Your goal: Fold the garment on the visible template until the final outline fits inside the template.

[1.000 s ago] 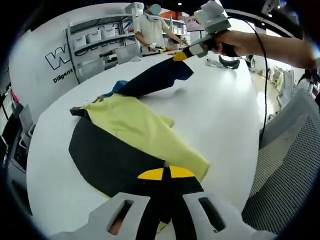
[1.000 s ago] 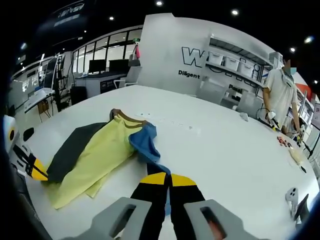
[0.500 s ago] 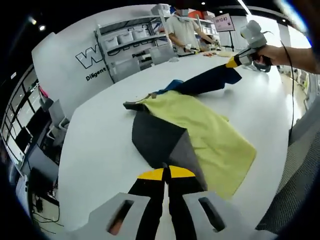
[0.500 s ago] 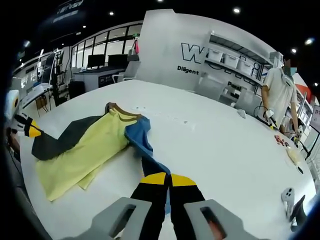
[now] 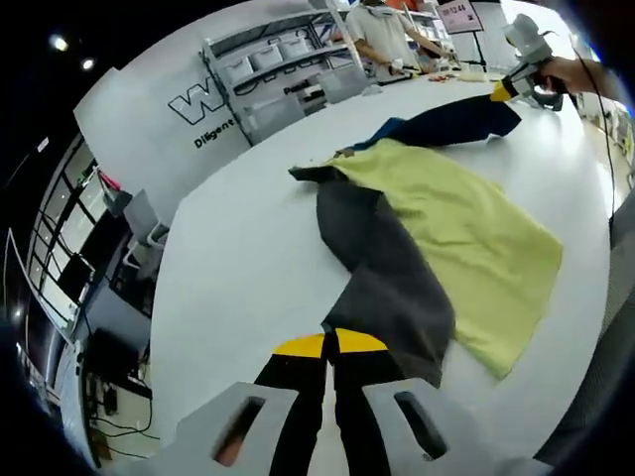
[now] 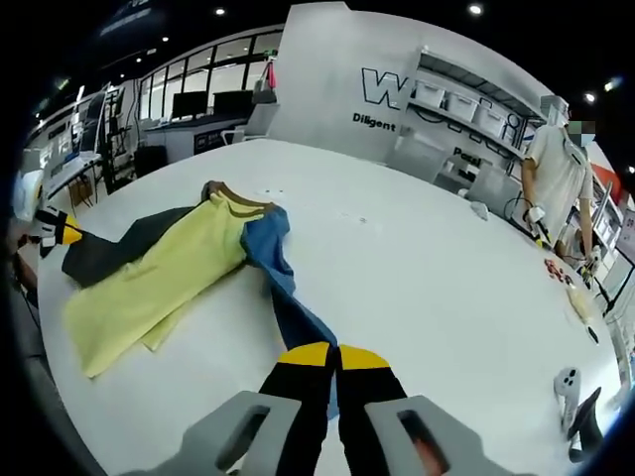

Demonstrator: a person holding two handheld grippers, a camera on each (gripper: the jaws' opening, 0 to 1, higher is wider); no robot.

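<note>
Garment (image 5: 446, 223) lies spread on white worktop (image 5: 248, 248), stretched between your two claws. Left claw (image 5: 334, 345) pinched shut on dark grey sleeve (image 5: 397, 288); right claw (image 6: 320, 357) shut on blue sleeve (image 6: 288, 307). Long axis runs sleeve to sleeve, yellow body (image 6: 159, 278) between, brown collar (image 6: 233, 195) on far side. Soft, limp knit, lightly creased. No template outline discernible on worktop.

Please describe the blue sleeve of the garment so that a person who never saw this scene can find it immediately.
Find the large white table and the garment spread on it. From its brown collar, the blue sleeve runs toward the right claw, which is shut on its end. The body beside it is yellow and the opposite sleeve dark grey.
</note>
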